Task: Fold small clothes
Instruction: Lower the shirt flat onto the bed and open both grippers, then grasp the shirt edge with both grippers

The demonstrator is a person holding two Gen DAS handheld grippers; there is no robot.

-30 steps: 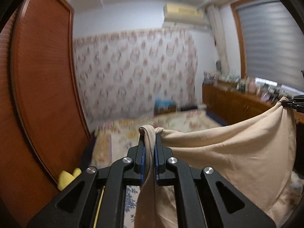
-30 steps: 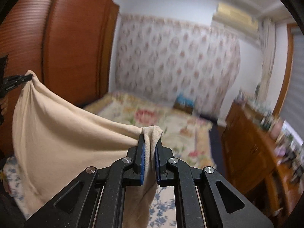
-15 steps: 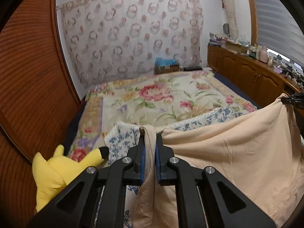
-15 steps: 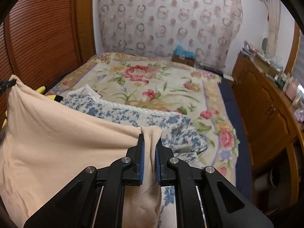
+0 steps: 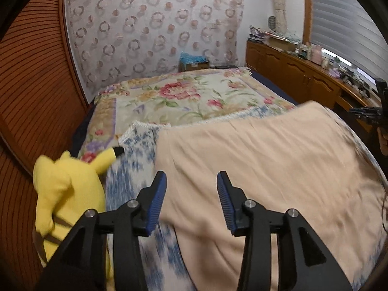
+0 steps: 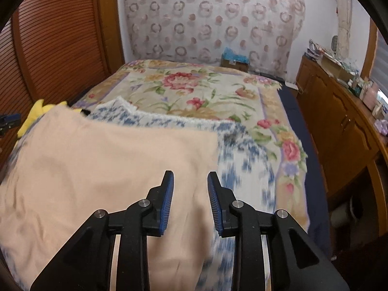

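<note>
A peach garment point(image 5: 266, 160) lies spread flat on a blue-and-white floral cloth point(image 5: 135, 169) on the bed. My left gripper point(image 5: 191, 189) is open and empty above the garment's left edge. My right gripper point(image 6: 190, 186) is open and empty above the garment's right part point(image 6: 109, 165). The right gripper also shows at the far right of the left wrist view point(image 5: 371, 116). The left gripper shows at the far left of the right wrist view point(image 6: 8, 121).
A yellow plush toy point(image 5: 65, 189) lies at the bed's left edge beside a wooden wardrobe point(image 5: 31, 77). A floral bedspread point(image 6: 194, 92) covers the bed beyond. A wooden sideboard point(image 6: 339, 111) with bottles stands to the right. A small box point(image 5: 192, 63) sits by the far wall.
Both grippers have let go of the peach garment and opened. The garment, held up by two corners before, now lies flat on the bed.
</note>
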